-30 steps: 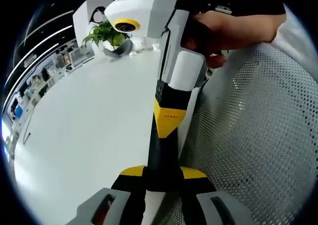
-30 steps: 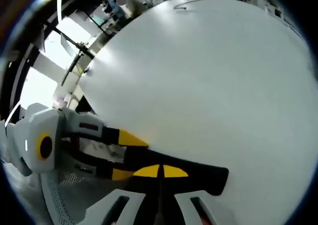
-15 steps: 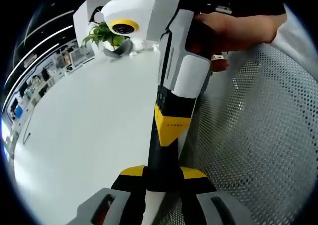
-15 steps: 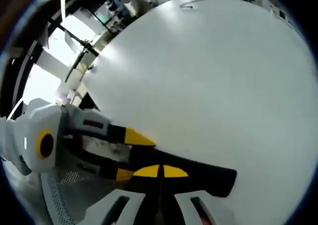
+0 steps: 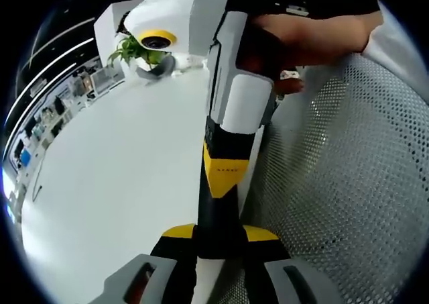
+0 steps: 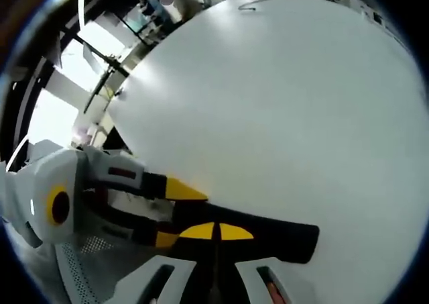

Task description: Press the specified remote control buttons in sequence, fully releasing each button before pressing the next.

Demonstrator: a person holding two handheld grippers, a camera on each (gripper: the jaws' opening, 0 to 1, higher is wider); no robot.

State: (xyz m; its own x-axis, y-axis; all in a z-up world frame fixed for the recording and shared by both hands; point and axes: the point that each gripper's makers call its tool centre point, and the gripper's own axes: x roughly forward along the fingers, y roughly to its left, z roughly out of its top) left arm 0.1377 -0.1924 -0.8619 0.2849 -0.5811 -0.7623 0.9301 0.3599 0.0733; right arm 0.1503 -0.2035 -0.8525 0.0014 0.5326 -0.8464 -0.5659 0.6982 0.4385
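**White table, one remote, two grippers: findings**

White table [image 5: 114, 170] takes up most of the left gripper view and most of the right gripper view [image 6: 281, 103]. Beside it lies a pale perforated panel [image 5: 348, 183], one in number. Shelving stands blurred along the far edge of the room.

Count: one remote control, two grippers, one hand, one plant, one pot.

Containers: a single grey pot [image 5: 157, 68] stands at the far end of the table and holds a green leafy plant [image 5: 134, 49].

Task item: the remote control [image 5: 216, 213] is a slim, black, elongated body. In the left gripper view it is seen end-on, running forward over the line where table meets panel. In the right gripper view it lies crosswise, just above the table surface [image 6: 281, 237]. Its buttons cannot be made out in either view.

Left gripper [image 5: 219, 231]: its yellow-tipped jaws stand part-way apart with the remote clamped between them. The right gripper view confirms this, showing the left gripper [image 6: 173, 213] coming in from the left with one tip on each side of the remote's near end.

Right gripper [image 6: 216, 231]: its jaws are closed fully together, yellow tips meeting, with nothing between them. The tips rest against the remote's upper face. The left gripper view shows the right gripper [image 5: 223, 183] coming down from above onto the remote, gripped by a person's hand [image 5: 301, 39]. Which button it bears on cannot be told.
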